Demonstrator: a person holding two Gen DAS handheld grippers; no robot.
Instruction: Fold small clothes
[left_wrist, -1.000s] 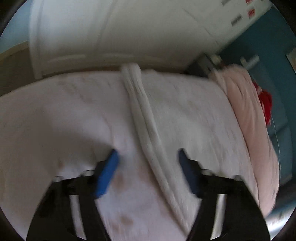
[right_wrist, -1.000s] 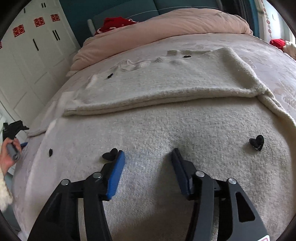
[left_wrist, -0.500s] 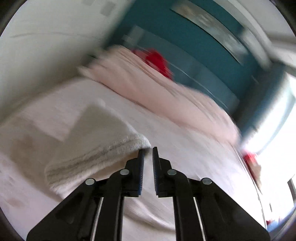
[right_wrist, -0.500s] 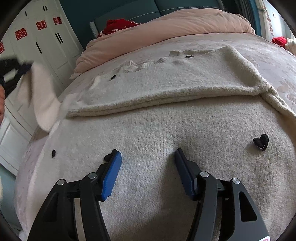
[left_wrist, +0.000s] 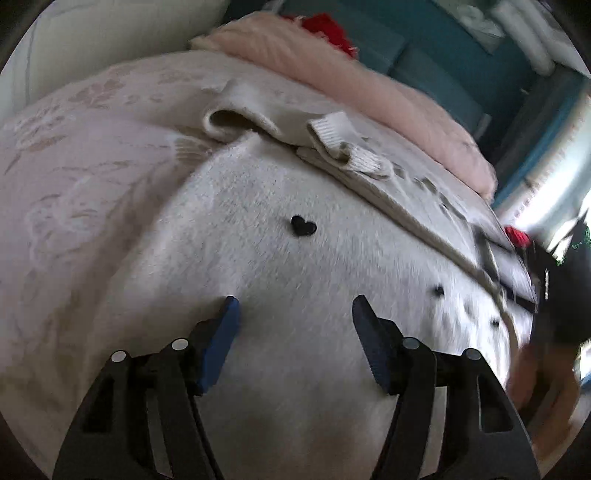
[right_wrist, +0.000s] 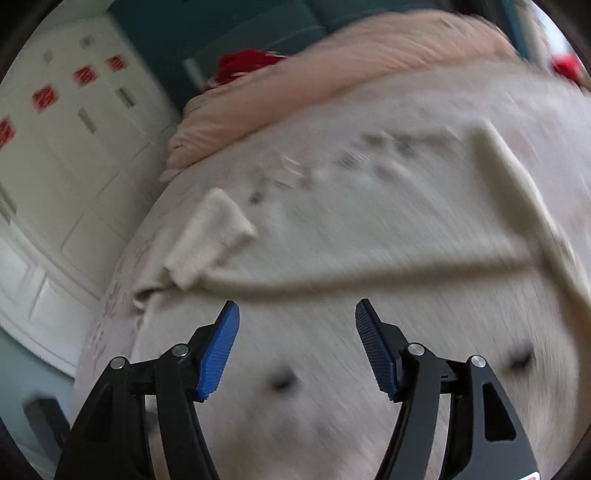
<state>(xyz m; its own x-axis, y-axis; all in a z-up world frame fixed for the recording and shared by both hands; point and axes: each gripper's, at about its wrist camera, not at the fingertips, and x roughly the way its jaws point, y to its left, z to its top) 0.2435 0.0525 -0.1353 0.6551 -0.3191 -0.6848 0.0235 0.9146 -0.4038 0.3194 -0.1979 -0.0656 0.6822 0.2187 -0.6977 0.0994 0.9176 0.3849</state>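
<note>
A cream knit sweater (left_wrist: 295, 266) with small black hearts (left_wrist: 303, 225) lies spread on the bed. Its sleeve, with a ribbed cuff (left_wrist: 332, 129), lies folded across the body near the far edge. My left gripper (left_wrist: 295, 314) is open and empty just above the sweater's body. In the blurred right wrist view the sweater (right_wrist: 369, 240) fills the middle, the folded sleeve cuff (right_wrist: 210, 236) lies at its left, and my right gripper (right_wrist: 297, 314) is open and empty over the near part.
The sweater lies on a pale pink patterned bedspread (left_wrist: 74, 166). A pink duvet (left_wrist: 351, 85) and red items (left_wrist: 328, 26) are bunched at the bed's far end. White wardrobe doors (right_wrist: 55, 147) stand left of the bed. The other gripper and hand (left_wrist: 554, 295) show at right.
My left gripper carried the sleeve across, let it go on the sweater body and opened. The right gripper has stayed open and moved a little; its view is now blurred.
</note>
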